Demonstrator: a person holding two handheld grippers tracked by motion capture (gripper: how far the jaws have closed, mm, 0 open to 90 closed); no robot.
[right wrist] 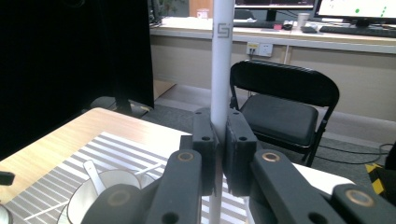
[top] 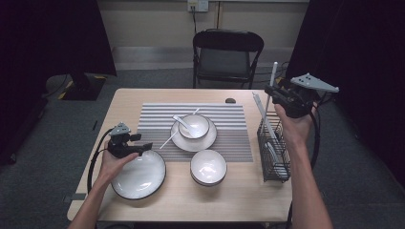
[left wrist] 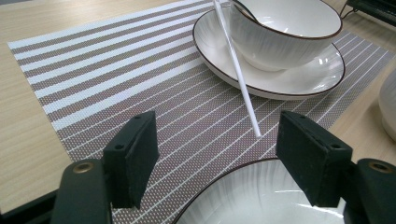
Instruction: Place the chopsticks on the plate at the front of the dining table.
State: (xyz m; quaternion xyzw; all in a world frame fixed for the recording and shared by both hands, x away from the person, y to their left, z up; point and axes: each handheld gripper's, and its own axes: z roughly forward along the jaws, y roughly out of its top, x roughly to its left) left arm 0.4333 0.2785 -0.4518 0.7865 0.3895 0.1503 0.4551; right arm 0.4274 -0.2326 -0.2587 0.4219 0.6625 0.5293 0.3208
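The striped placemat [top: 143, 125] centres the setting. The wire rack [top: 273, 152] stores utensils at the table's right edge. Above it, the right gripper [right wrist: 218, 140] clamps an upright white chopstick [right wrist: 222, 60], apparently just drawn out; the left gripper [left wrist: 217, 154] waits wide, empty, over the big plate [top: 138, 175].

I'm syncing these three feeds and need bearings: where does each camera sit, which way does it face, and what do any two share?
High view: above the person's side, looking forward and down on the table; both forearms, left gripper, right gripper.
Left gripper view: on that gripper, looking between open jaws over the big plate toward the striped mat.
Right gripper view: looks level toward the chair, jaws shut on a white chopstick.
Shared: all three show the spoon bowl.
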